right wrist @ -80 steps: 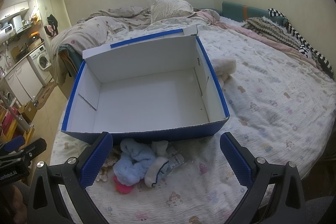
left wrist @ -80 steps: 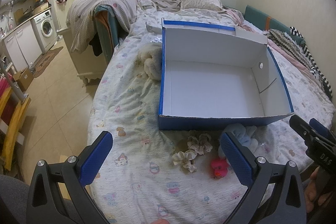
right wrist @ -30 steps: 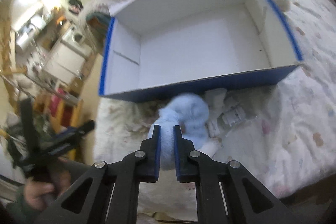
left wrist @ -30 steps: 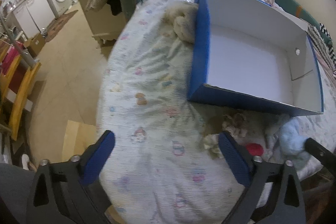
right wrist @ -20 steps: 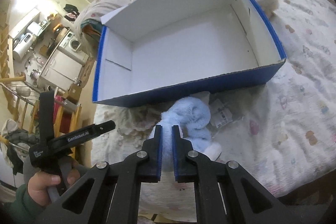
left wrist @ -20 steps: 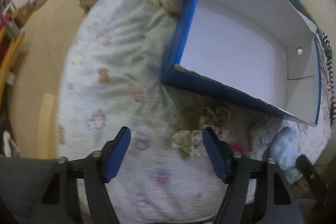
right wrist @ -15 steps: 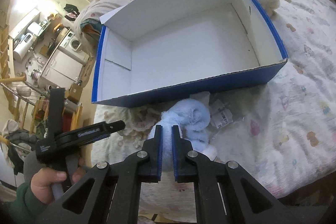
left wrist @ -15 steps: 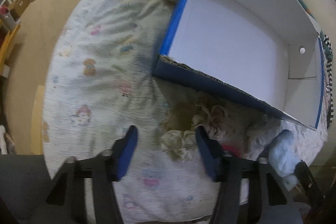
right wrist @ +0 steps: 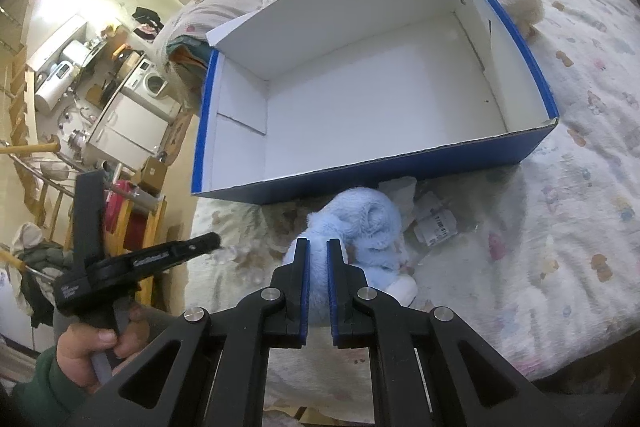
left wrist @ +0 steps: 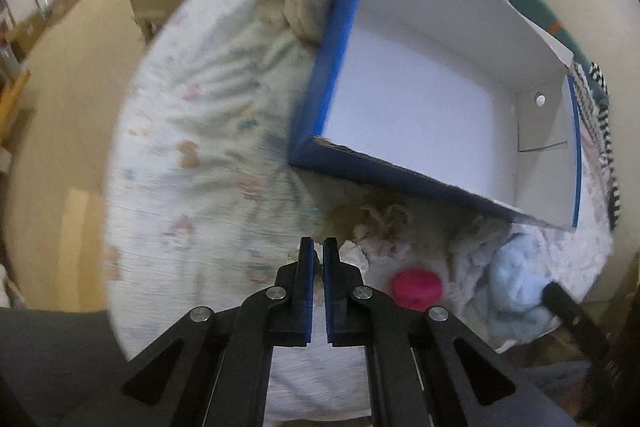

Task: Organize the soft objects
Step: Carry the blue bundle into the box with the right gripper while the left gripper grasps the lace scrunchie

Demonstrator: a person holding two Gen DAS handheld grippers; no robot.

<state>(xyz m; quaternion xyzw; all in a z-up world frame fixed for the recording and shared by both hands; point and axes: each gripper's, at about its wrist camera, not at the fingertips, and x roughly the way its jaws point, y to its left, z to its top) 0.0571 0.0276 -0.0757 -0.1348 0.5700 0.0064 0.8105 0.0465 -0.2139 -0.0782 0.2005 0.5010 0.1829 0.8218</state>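
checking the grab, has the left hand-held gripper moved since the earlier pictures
Yes. The left hand-held gripper has come in toward the blue box, its jaws just closing on the cream frilly cloth.

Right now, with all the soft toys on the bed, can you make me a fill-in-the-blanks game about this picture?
1. The right gripper has its fingers shut on a fluffy ____ toy.
2. The big box is blue outside and ____ inside.
3. There is ____ in the box so far.
4. The small round ball beside the left gripper is ____.

Missing words: blue; white; nothing; pink
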